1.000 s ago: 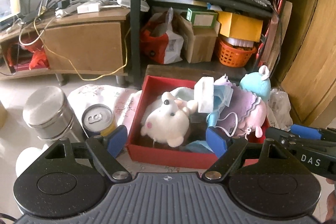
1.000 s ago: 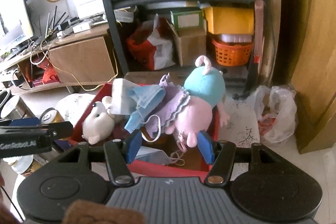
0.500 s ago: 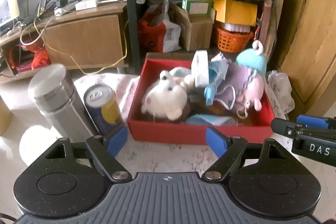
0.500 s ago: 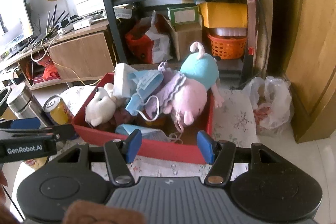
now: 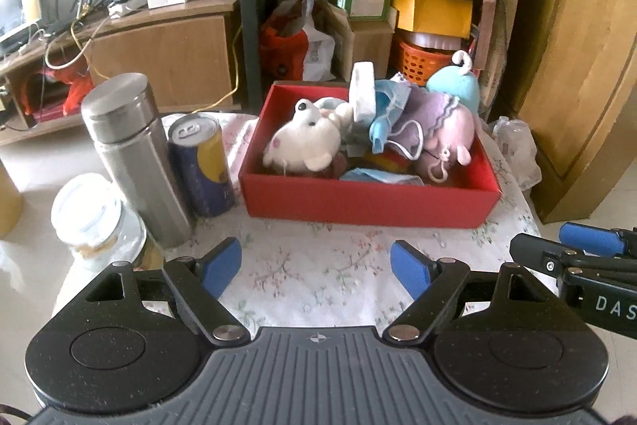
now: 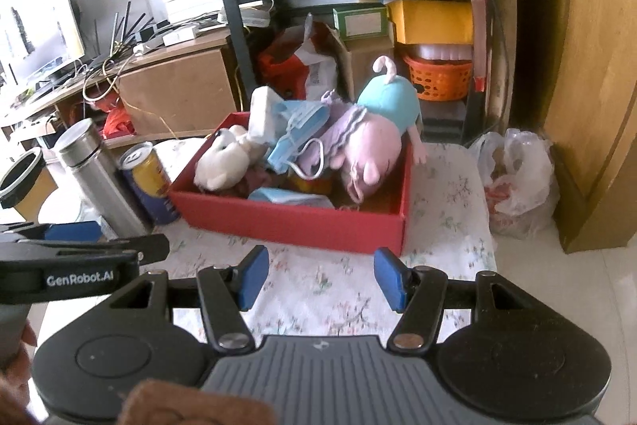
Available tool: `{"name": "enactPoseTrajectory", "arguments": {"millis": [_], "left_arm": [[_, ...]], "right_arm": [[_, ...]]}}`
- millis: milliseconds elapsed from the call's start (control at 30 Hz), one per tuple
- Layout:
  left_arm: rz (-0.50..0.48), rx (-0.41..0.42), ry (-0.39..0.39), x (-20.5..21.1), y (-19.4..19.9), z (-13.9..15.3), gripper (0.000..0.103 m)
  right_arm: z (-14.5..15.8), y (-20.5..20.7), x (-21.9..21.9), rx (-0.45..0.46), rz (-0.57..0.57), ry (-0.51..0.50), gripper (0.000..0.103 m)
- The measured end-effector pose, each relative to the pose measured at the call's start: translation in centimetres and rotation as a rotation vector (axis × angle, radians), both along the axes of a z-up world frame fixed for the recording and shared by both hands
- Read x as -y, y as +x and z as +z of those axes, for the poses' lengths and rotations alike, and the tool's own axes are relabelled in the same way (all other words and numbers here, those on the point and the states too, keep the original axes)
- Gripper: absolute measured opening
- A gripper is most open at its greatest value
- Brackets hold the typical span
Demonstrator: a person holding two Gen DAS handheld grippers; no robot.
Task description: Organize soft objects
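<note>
Two empty grippers, left gripper (image 5: 316, 265) gaping wide and right gripper (image 6: 320, 275) gaping narrower, are hovering over the floral cloth (image 5: 318, 265) short of the red box (image 5: 370, 200); soft toys (image 5: 302, 146) and masks are lying piled inside. Packing is appearing nearly complete; any next move is calling for tidying the overhanging pink plush (image 6: 370, 146).
</note>
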State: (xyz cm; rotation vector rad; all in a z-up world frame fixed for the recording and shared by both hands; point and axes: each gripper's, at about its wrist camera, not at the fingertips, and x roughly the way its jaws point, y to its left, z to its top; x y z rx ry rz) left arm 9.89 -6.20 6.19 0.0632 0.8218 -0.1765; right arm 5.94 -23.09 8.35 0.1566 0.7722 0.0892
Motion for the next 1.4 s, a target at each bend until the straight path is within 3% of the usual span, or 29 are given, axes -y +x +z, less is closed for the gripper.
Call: {"name": "enactPoseTrajectory", "arguments": {"millis": [400, 900, 1400], "left_arm": [[-0.023, 0.069, 0.028, 1.0, -4.2, 0.6, 0.081], [-0.003, 0.147, 0.042, 1.1, -4.8, 1.3, 0.085], [0.005, 0.173, 0.043, 1.2, -5.0, 1.5, 0.089]], "right_arm": [[0.8, -4.2, -0.2, 0.049, 0.006, 0.042, 0.030], [1.8, -4.7, -0.6, 0.120, -0.002, 0.054, 0.031], [2.0, -4.9, -0.5, 0.138, -0.008, 0.062, 0.031]]}}
